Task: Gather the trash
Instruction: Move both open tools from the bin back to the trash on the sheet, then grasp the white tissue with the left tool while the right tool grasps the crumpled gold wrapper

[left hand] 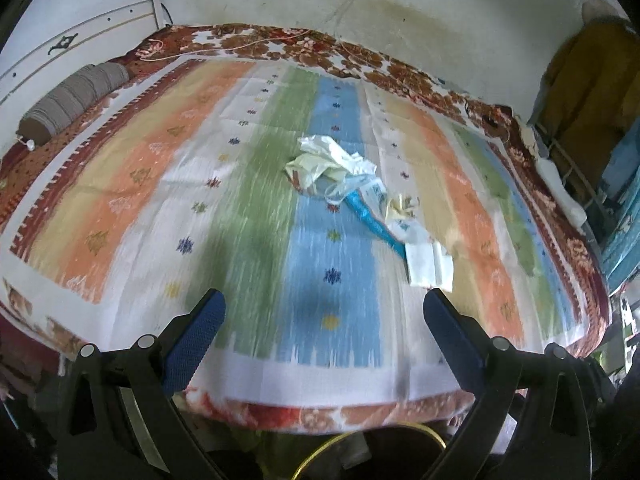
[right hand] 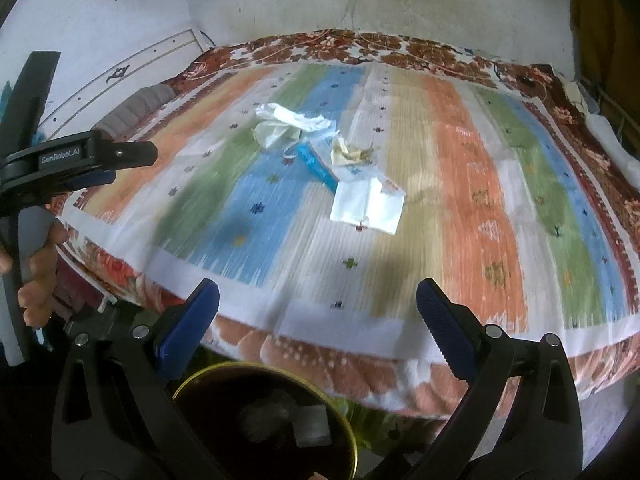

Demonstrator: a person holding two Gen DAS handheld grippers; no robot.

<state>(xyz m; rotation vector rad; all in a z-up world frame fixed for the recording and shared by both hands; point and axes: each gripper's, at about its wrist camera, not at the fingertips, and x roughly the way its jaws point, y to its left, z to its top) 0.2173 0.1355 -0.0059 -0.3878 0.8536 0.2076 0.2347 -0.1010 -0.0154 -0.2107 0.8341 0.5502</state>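
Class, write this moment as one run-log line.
left gripper: open, empty | right gripper: open, empty | crumpled white paper and blue wrapper trash pile: on striped bedspread | gold-rimmed dark bin: below bed edge

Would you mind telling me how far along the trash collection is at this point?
Partly done, it seems: the gold-rimmed bin below the bed's edge already holds some pale scraps. Nothing is in hand; the left claw and right claw are both open and empty. Left on the striped bedspread: crumpled white plastic, a blue wrapper and a flat white packet.
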